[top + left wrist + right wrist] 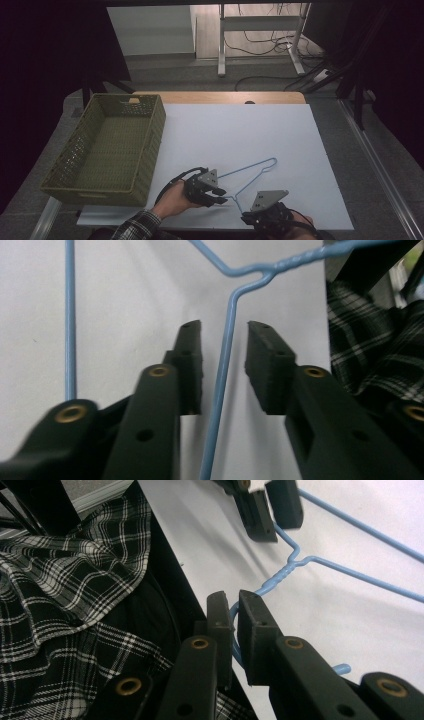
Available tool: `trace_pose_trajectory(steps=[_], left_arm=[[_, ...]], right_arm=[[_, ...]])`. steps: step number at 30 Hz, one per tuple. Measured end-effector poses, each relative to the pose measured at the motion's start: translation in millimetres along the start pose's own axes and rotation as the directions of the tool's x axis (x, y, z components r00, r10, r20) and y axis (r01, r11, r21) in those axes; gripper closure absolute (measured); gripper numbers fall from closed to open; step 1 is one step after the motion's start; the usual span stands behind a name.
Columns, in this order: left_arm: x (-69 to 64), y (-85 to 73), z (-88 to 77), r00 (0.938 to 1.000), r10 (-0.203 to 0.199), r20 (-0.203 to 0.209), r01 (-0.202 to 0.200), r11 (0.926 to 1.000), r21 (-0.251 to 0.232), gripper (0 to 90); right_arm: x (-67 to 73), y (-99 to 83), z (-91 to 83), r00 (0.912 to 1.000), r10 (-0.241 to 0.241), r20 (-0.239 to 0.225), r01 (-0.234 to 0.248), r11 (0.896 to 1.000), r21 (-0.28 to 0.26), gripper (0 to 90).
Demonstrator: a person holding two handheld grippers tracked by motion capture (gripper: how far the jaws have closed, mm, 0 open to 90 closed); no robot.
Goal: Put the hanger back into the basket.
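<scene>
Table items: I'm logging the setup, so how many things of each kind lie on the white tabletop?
Blue wire hanger: 1
Green woven basket: 1
Total: 2

Hook of the blue hanger [235, 645] lay partly hidden between the right gripper's [234, 611] pads. Was cut off toward three o'clock.

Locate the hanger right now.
High view: hanger lies on the table's near edge, right of the basket, between the grippers.
</scene>
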State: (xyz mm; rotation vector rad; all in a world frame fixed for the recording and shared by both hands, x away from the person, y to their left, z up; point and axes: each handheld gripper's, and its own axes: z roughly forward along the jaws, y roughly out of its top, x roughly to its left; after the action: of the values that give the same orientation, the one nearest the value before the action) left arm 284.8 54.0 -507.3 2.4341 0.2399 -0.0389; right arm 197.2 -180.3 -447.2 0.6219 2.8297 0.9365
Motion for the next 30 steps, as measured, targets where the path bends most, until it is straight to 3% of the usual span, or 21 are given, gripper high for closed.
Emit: trace_pose_trajectory(steps=[4, 7, 8, 10, 12, 13, 15, 18, 20, 22, 23, 25, 26, 28, 30], left_arm=[[-1.4, 1.2, 1.1, 0.9998, 0.013, -0.013, -0.013, 0.9999, 0.011, 81.7], [-2.7, 1.9, 0.7, 0.9991, 0.036, -0.024, -0.036, 0.9993, 0.014, 83.9], [-3.6, 2.0, -0.3, 0.9977, 0.060, -0.031, -0.060, 0.9982, 0.011, 85.1], [-4.2, 2.8, -1.4, 0.9976, 0.055, -0.042, -0.055, 0.9985, -0.007, 87.0], [-2.6, 3.6, -4.4, 0.9962, 0.065, -0.057, -0.066, 0.9977, -0.014, 87.2], [-1.9, 3.3, -5.9, 0.9969, 0.051, -0.060, -0.053, 0.9980, -0.034, 87.2], [0.9, 2.7, -9.8, 0.9972, 0.043, -0.061, -0.046, 0.9977, -0.050, 87.3], [2.8, 1.9, -12.9, 0.9981, 0.017, -0.059, -0.021, 0.9969, -0.076, 87.3], [4.0, 1.4, -14.6, 0.9982, 0.009, -0.059, -0.014, 0.9964, -0.084, 87.3], [4.8, 1.1, -15.5, 0.9984, 0.002, -0.057, -0.007, 0.9959, -0.090, 87.3], [5.4, 1.0, -16.1, 0.9986, -0.004, -0.053, -0.001, 0.9954, -0.096, 87.2], [5.7, 0.9, -16.1, 0.9986, -0.006, -0.052, 0.001, 0.9950, -0.100, 87.2], [6.0, 0.6, -16.2, 0.9987, -0.007, -0.051, 0.002, 0.9949, -0.100, 87.2], [6.1, 0.5, -15.9, 0.9988, -0.010, -0.049, 0.005, 0.9947, -0.103, 87.2], [6.0, 0.7, -15.6, 0.9987, -0.013, -0.049, 0.008, 0.9945, -0.105, 87.2]], right_arm=[[0.4, 2.9, -1.6, 1.0000, -0.005, 0.001, 0.005, 1.000, -0.003, 83.9], [0.5, 3.5, -2.2, 1.0000, 0.001, 0.002, -0.001, 1.000, -0.002, 83.5], [-0.2, 3.8, -2.9, 1.0000, 0.004, 0.006, -0.004, 1.000, -0.005, 82.3], [-2.4, 5.3, -9.4, 0.9990, 0.014, 0.043, -0.012, 0.999, -0.033, 72.2], [-6.2, 8.7, -25.0, 0.9972, 0.023, 0.071, -0.018, 0.997, -0.075, 68.2], [-7.6, 10.3, -32.7, 0.9959, 0.031, 0.085, -0.023, 0.995, -0.100, 65.6], [-11.8, 12.7, -55.9, 0.9903, 0.042, 0.133, -0.021, 0.988, -0.155, 61.8], [-21.3, 5.3, -89.2, 0.9710, 0.091, 0.221, -0.043, 0.976, -0.215, 60.3], [-29.6, -7.5, -98.8, 0.9590, 0.139, 0.247, -0.080, 0.969, -0.235, 60.2], [-32.9, -13.2, -99.1, 0.9548, 0.158, 0.252, -0.099, 0.967, -0.235, 60.1], [-40.1, -30.0, -87.2, 0.9525, 0.193, 0.235, -0.142, 0.965, -0.219, 59.4], [-42.3, -35.5, -77.1, 0.9549, 0.202, 0.218, -0.157, 0.966, -0.207, 59.1], [-42.4, -40.3, -50.7, 0.9629, 0.208, 0.172, -0.176, 0.967, -0.184, 59.2], [-41.2, -38.1, -31.4, 0.9704, 0.209, 0.121, -0.184, 0.964, -0.191, 59.3], [-38.1, -30.5, -13.5, 0.9736, 0.206, 0.099, -0.183, 0.962, -0.201, 59.3]])
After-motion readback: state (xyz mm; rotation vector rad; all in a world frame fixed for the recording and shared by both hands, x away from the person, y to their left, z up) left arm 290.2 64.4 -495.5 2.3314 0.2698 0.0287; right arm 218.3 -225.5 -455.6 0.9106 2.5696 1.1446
